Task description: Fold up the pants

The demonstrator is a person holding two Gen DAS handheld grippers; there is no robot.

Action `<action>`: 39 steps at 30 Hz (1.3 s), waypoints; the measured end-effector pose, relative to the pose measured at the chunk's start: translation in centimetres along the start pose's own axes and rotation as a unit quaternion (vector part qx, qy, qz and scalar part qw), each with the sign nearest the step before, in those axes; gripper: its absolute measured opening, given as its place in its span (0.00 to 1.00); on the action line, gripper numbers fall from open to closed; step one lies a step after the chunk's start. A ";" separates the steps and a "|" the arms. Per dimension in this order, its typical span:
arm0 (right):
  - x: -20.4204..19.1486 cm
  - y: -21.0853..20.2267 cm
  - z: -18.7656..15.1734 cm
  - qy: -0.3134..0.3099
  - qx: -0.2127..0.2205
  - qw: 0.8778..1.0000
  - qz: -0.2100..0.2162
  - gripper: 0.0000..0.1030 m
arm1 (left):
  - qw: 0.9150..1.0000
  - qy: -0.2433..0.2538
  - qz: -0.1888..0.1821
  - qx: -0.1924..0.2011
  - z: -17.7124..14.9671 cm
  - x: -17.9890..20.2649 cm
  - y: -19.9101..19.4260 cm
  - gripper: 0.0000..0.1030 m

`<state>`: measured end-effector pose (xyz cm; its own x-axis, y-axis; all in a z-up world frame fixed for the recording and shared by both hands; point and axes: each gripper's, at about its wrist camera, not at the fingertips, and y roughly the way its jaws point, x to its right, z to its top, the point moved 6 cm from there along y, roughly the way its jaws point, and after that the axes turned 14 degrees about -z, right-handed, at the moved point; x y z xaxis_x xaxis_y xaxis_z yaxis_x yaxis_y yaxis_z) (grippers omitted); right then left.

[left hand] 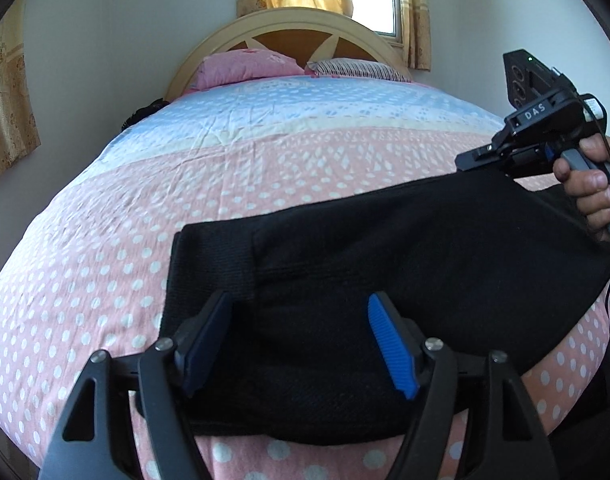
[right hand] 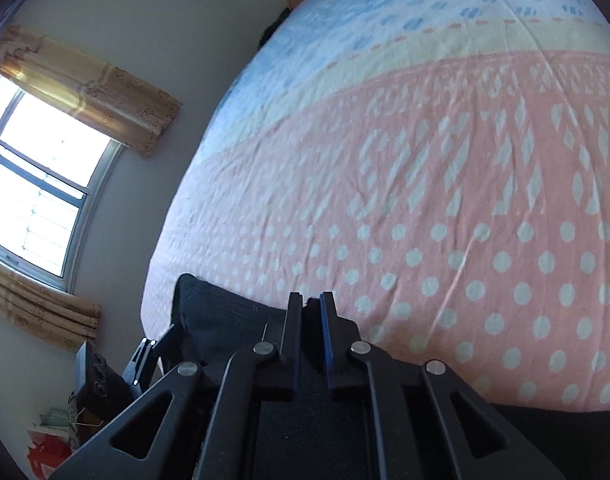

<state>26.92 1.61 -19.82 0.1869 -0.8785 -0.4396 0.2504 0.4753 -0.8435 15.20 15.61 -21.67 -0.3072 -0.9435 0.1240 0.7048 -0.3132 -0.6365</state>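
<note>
Black pants point(left hand: 385, 248) lie folded in a thick band across the near part of the bed. My left gripper point(left hand: 301, 300) hovers low over their left half. Its blue pads point(left hand: 389, 344) stand wide apart and grip nothing, so it is open. A hand point(left hand: 589, 192) holds my right gripper point(left hand: 471, 158) at the far right corner of the pants. In the right wrist view the right gripper point(right hand: 310, 299) is shut on the pants point(right hand: 225, 316), with a sliver of black cloth between its fingertips. The left gripper point(right hand: 145, 356) shows at the lower left of that view.
The bedsheet point(left hand: 105, 260) is pink with white dots, turning blue toward the headboard point(left hand: 289, 28). Two pillows point(left hand: 245, 66) lie against the headboard. A curtained window point(right hand: 37, 196) is in the wall left of the bed, with clutter point(right hand: 53, 440) on the floor below it.
</note>
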 end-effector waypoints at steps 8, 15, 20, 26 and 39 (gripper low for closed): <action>-0.5 -0.3 -0.4 -0.012 0.025 0.999 -0.027 0.07 | 1.000 0.000 0.011 -0.002 0.1 0.1 0.2 0.74; 1.0 1.5 -0.6 0.012 0.007 1.000 -0.022 0.07 | 1.000 0.001 0.017 0.003 -0.1 0.0 0.3 0.76; 1.5 -0.9 -1.4 0.011 0.032 0.999 -0.012 0.48 | 1.000 -0.008 0.025 0.008 0.3 0.6 -0.6 0.76; 6.0 -9.2 -2.5 0.023 0.102 0.994 -0.012 0.57 | 0.998 0.034 0.006 0.045 2.9 4.5 -2.8 0.76; 22.1 -27.9 -12.0 0.145 0.232 0.954 -0.123 0.57 | 0.978 0.154 -0.140 0.028 6.6 21.4 0.7 0.76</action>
<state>12.66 -31.60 -9.74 -0.1849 -0.9109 -0.3690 0.6586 0.1638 -0.7345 13.38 -5.58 -14.42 -0.6653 -0.7452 0.0466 0.5971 -0.5685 -0.5659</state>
